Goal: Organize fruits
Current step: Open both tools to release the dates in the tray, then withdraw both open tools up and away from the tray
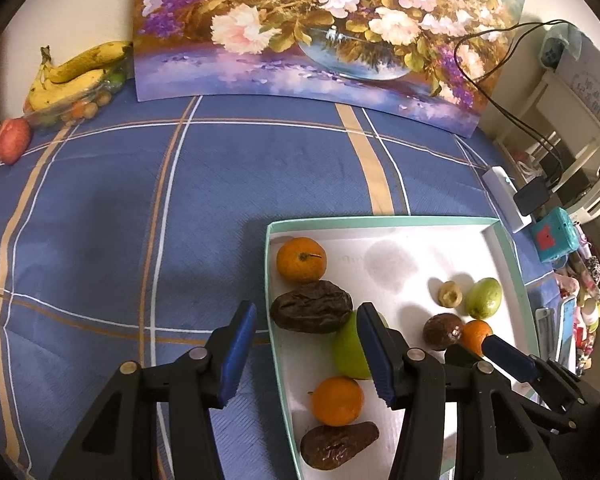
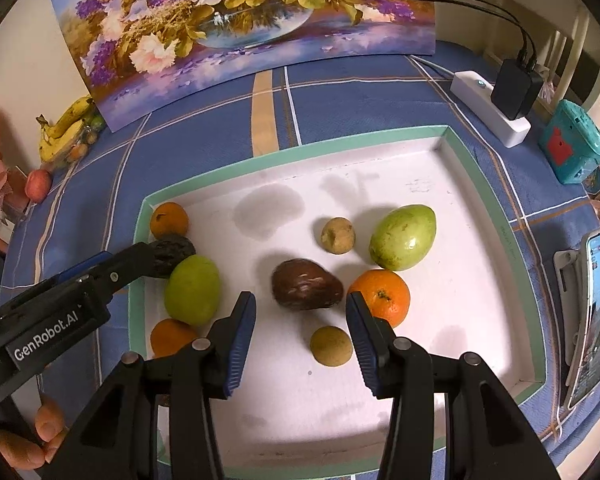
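A white tray with a green rim (image 2: 496, 208) holds the fruit. Along its left side lie an orange (image 1: 301, 260), a dark wrinkled fruit (image 1: 310, 307), a green fruit (image 2: 193, 290), a second orange (image 1: 336, 401) and another dark fruit (image 1: 338, 445). In the middle lie a dark avocado (image 2: 306, 285), an orange (image 2: 382, 296), a green mango (image 2: 403, 237) and two small tan fruits (image 2: 337, 235) (image 2: 331, 346). My left gripper (image 1: 306, 354) is open and empty over the tray's left edge. My right gripper (image 2: 300, 344) is open and empty just short of the avocado.
A flower painting (image 1: 320, 32) leans on the back wall. Bananas (image 1: 76, 76) and a red fruit (image 1: 12, 140) lie at the far left. A power strip with a charger (image 2: 496, 108), a teal box (image 2: 576, 148) and a phone (image 2: 596, 312) lie right of the tray.
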### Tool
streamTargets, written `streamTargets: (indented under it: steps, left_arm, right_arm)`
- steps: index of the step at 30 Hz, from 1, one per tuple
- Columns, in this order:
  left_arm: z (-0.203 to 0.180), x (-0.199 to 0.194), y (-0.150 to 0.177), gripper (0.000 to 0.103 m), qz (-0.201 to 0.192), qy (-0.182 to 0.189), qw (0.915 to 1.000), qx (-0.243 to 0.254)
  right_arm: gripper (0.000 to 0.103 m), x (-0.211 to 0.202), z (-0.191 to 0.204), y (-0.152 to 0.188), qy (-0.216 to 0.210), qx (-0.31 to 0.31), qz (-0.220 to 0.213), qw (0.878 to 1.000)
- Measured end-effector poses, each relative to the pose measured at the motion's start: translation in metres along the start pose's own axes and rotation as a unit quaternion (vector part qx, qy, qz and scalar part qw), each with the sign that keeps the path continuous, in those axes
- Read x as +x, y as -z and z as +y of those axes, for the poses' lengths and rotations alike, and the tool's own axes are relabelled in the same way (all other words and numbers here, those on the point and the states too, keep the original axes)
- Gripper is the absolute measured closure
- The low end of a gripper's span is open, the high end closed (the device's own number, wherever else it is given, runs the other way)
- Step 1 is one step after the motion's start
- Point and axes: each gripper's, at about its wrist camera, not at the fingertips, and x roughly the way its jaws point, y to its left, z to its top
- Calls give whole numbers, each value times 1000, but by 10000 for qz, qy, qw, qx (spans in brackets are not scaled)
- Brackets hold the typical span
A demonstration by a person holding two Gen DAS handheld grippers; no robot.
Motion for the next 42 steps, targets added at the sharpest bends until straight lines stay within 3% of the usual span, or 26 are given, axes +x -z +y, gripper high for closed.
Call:
streamTargets:
  steps: [9,16,20,28,31,34,35,39,42]
  left_arm:
    - [14,-6,1,47,63,-260,9995,-150]
    - [32,-6,4,47,155,-816,9963,-238]
    - [40,-3,8,40,242,-1106,9933,-216]
    - [50,-7,14,40,298,-1305,9908,-215]
    - [50,-9,15,34,290,-1351,9902,-205]
    - [52,-8,16,14,297,-1514,9879,-169]
    - [52,-8,17,12,302,-1546,9874,-161]
    - [57,-6,18,4,337,-1672,9852,-150]
    - [61,-3,19,0,345,-1786,9832,-146]
  right_arm:
    - [55,-9,0,3,-37,2,-67,10000]
    - [55,-14,0,3,-54,34,-112,9999]
    - [55,-19,0,3,-60,44,-154,9999]
    - [55,-27,2,4,-97,50,-214,9997]
    - [55,-28,3,5,-103,59,-222,9997]
    - [55,-28,2,5,-107,71,-223,9997]
    - [55,-27,2,5,-92,76,-215,9997]
    - [39,-20,0,6,-20,109,-194,9998]
    - [38,-12,-3,6,-48,172,-162,9997]
